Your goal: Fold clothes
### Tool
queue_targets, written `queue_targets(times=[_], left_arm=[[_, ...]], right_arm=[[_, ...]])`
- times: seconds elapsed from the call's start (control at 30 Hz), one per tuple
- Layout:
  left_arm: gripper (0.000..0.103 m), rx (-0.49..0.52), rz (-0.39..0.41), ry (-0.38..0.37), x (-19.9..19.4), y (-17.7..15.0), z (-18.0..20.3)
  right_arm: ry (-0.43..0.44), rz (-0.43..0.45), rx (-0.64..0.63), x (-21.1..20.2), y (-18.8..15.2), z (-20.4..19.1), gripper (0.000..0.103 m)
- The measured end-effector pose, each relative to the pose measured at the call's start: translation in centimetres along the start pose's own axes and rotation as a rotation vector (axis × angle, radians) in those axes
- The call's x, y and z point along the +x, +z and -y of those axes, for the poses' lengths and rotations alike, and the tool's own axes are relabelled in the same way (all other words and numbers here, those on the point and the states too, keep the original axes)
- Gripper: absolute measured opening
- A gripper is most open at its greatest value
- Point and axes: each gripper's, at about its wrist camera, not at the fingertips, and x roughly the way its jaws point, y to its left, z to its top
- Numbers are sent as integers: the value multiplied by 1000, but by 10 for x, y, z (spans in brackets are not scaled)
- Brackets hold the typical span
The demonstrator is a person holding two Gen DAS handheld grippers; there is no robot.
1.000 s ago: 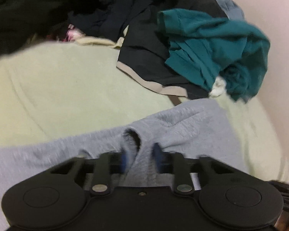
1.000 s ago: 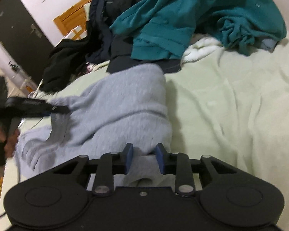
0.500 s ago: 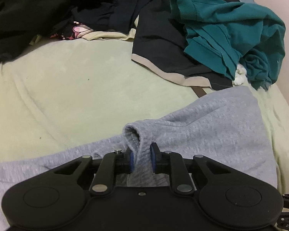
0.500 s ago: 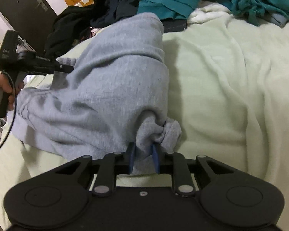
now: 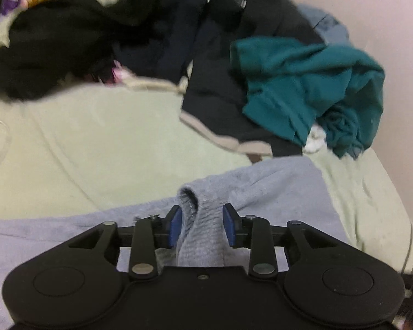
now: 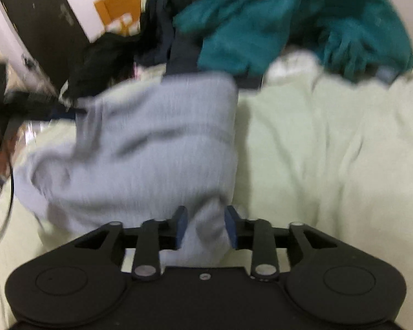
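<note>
A grey sweatshirt [image 5: 275, 192] lies bunched on a pale green bed sheet [image 5: 96, 151]. My left gripper [image 5: 202, 225] has a raised fold of its hem between the blue pads; the jaws are opening and the pads no longer pinch the fabric. In the right wrist view the same grey sweatshirt [image 6: 151, 143] is heaped up, blurred. My right gripper [image 6: 205, 225] straddles its near corner, jaws opening, with cloth loosely filling the gap. The left gripper [image 6: 27, 101] also shows at the sweatshirt's far left edge.
A pile of unfolded clothes sits behind: a teal garment [image 5: 303, 82], black and navy pieces [image 5: 151, 27], and a small white cloth [image 5: 315, 140]. A pale wall [image 5: 371, 13] bounds the bed's right side. A dark door [image 6: 41, 22] and wooden furniture [image 6: 118, 2] stand beyond the bed.
Both pairs of jaws pinched tight on grey cloth half a second ago and now stand wider. Both hands have lifted and pulled back; the sweatshirt's near corner has loosened out of its twisted bunch.
</note>
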Motion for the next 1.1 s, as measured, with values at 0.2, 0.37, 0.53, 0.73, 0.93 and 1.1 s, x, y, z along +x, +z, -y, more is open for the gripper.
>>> queue_targets(times=[0.2,0.37,0.53,0.73,0.93,1.1], left_arm=[[24,86,-34,-55,-11,-37,32],[21,167,-154,37,20,-72,39],[21,204,-147,90,40,-96,34],[20,48,-146,61,41,-93,20],[26,-150,-115,11,9,-85,4],[27,-163,-108,46,-9,-100,1]], right_arm=[[21,106,-91,37,32,-16,43],[28,76,-106,85,32,-23,43],[20,30,-131,114,11,-17,42],[-6,4,-168,118,17,-24,42],[16,76,-241,80,52,-52,49],[152,123,-347,115,74,-103,50]])
